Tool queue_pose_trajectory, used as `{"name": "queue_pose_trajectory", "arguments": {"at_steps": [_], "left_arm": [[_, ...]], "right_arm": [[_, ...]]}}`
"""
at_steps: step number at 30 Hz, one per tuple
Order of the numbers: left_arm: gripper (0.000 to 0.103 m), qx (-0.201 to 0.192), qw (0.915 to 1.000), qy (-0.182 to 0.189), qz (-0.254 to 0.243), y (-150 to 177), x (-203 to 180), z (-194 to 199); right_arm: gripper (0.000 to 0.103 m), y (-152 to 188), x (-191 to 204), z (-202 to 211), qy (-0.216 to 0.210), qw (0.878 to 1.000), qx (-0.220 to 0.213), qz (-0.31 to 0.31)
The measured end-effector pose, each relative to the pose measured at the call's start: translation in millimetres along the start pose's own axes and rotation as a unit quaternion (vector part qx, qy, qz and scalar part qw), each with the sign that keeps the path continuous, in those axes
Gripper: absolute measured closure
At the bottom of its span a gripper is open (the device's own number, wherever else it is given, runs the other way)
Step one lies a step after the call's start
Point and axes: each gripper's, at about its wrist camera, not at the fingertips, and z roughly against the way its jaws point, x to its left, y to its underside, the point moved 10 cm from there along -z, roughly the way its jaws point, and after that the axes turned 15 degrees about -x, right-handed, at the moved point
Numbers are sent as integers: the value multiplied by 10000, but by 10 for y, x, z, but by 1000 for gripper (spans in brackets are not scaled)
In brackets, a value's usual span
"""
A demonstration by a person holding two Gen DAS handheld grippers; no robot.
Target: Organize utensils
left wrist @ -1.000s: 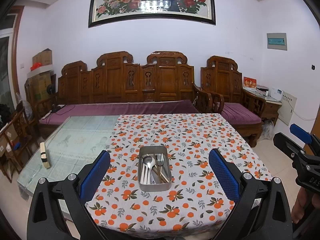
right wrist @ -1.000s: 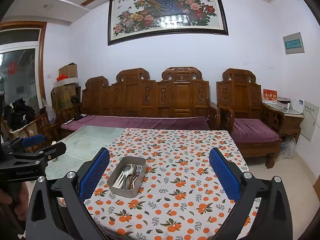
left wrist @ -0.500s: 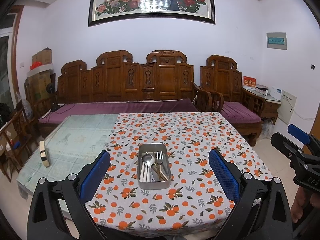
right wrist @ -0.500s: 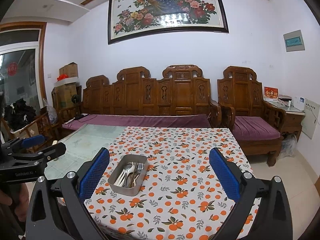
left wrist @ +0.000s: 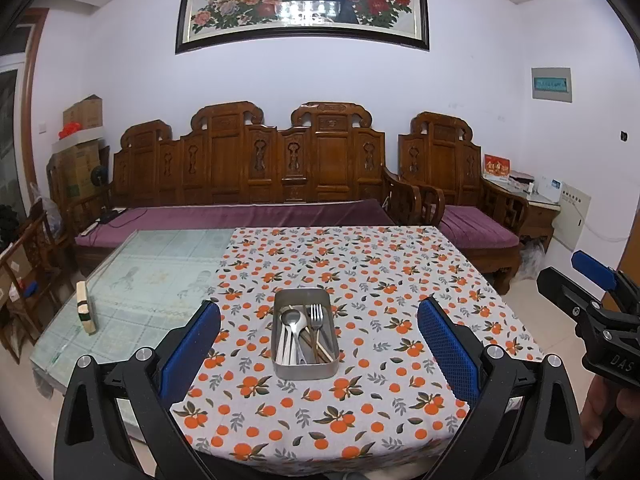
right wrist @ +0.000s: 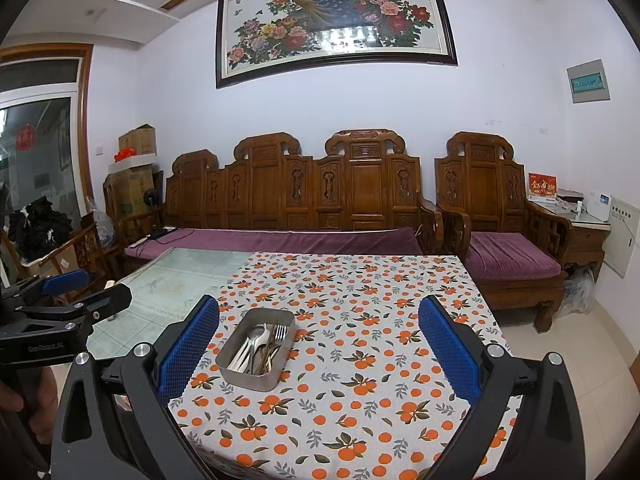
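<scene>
A rectangular metal tin (left wrist: 305,367) stands on the orange-patterned tablecloth (left wrist: 360,280). It holds spoons (left wrist: 292,320), a fork (left wrist: 318,316) and brown chopsticks. It also shows in the right wrist view (right wrist: 256,376). My left gripper (left wrist: 318,350) is open and empty, held back from the table's near edge, with the tin between its fingers in view. My right gripper (right wrist: 318,350) is open and empty, to the right of the tin. Each gripper shows at the edge of the other's view.
The tablecloth covers the right part of a glass-topped table (left wrist: 152,276). A small wooden block (left wrist: 86,314) stands near the glass's left edge. A carved wooden sofa (left wrist: 248,184) with purple cushions and a matching armchair (left wrist: 452,192) stand behind the table.
Both grippers have pulled back and risen slightly, so the table and tin look a little farther away. Both stay open and empty.
</scene>
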Motion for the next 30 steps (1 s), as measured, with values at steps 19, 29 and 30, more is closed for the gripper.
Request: {"name": "queue_pose_trajectory", "arguments": {"at_steps": [19, 29, 30], "left_arm": [[8, -16, 10000, -26, -11, -7, 14, 5], [8, -19, 10000, -27, -5, -7, 17, 6], [8, -22, 10000, -29, -9, -11, 13, 9]], "right_arm": [[3, 16, 0, -8, -1, 10000, -14, 26], [3, 27, 2, -12, -2, 10000, -13, 36], [3, 27, 3, -11, -4, 10000, -15, 32]]}}
